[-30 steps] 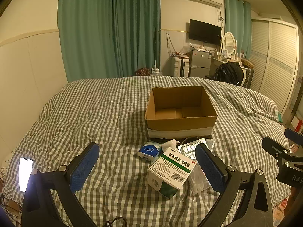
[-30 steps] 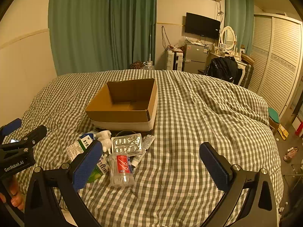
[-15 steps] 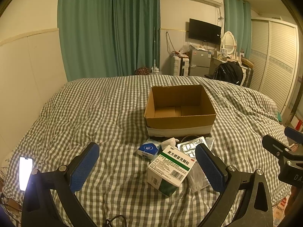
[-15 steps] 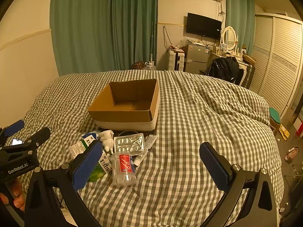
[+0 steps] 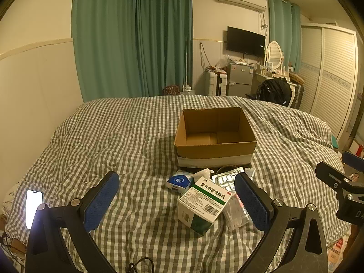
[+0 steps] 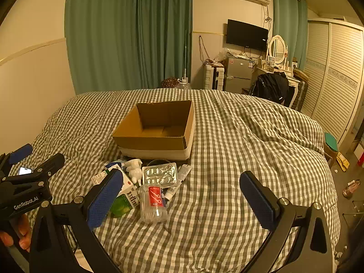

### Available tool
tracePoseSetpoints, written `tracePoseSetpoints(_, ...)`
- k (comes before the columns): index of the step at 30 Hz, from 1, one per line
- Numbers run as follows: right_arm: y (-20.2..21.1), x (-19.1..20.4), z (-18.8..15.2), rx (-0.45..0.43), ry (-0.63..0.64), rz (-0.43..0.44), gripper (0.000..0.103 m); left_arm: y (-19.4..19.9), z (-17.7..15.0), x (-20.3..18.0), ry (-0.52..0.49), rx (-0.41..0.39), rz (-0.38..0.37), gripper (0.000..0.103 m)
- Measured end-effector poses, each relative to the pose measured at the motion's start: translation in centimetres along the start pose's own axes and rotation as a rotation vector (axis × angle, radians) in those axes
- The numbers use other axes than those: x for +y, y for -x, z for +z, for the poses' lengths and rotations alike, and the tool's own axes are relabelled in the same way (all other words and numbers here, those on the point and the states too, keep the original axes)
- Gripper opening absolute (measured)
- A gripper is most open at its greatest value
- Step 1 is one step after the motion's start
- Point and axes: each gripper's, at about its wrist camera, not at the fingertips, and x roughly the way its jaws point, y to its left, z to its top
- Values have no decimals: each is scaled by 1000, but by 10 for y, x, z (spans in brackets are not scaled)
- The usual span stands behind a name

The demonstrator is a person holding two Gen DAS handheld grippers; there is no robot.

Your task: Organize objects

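Plainly, left tongs point(image 5: 176, 201) and right tongs point(image 6: 179, 196) both gape wide, empty, above the bed point(image 6: 238, 159).

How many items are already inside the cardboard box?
0. The cardboard box shows a bare floor in both views; only the strip behind its near wall is hidden. The medicine carton and foil blister pack lie outside, in front.

Black angular frames, silver screws, blue textured pads point(image 5: 101, 201) on both grippers; white "GenRobot.AI" lettering on left gripper point(image 6: 34, 159).
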Motion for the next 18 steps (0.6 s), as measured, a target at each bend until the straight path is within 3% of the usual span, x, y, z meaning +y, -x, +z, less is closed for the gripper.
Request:
tracePoseSetpoints(10, -13, 1, -11, 40, 3, 10, 103, -12, -16, 0, -9, 45, 10, 103)
tracePoseSetpoints(18, -50, 0, -30, 129, 3, 25, 103, -50, -47, -9, -29, 153, 0, 103)
